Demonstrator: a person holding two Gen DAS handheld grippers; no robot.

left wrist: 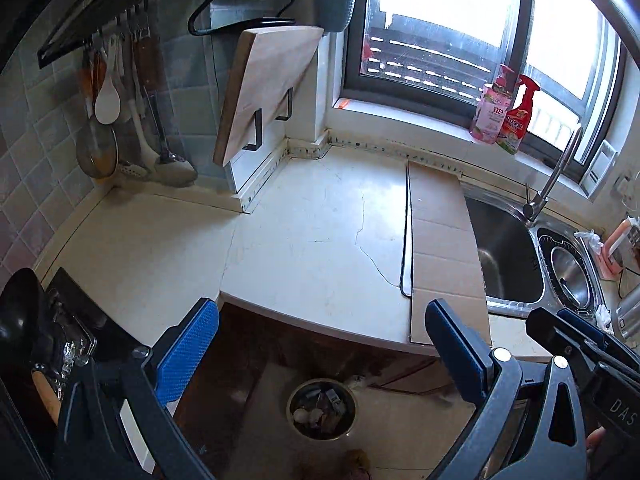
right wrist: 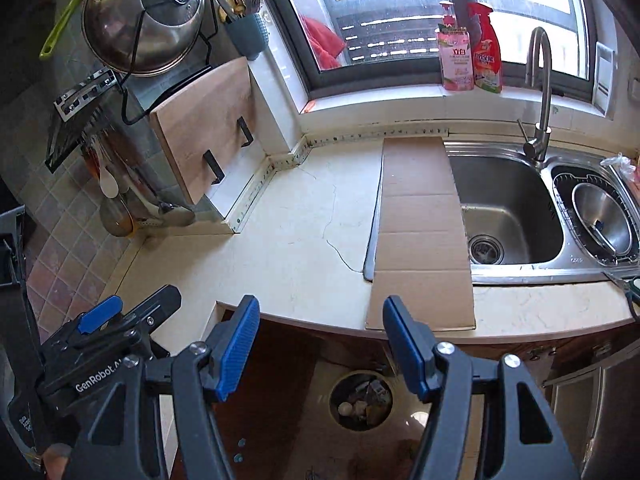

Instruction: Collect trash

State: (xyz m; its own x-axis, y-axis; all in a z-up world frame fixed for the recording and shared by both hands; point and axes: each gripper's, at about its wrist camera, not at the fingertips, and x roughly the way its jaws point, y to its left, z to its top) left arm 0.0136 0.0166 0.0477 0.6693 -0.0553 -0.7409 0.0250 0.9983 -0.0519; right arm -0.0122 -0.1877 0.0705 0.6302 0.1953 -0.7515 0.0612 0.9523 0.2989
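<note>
Both grippers are tilting downward over the near edge of the counter (right wrist: 304, 240), side by side. The left gripper (left wrist: 320, 344) is holding its jaws spread wide with nothing between them; the right gripper (right wrist: 320, 344) is likewise standing released and empty. Below them, on the floor just in front of the cabinet, the trash bin (right wrist: 362, 402) is sitting with scraps inside. A flat strip of cardboard (right wrist: 420, 232) is lying across the counter, touching the left rim of the sink (right wrist: 508, 208). A cutting board (right wrist: 204, 128) is leaning at the far left.
</note>
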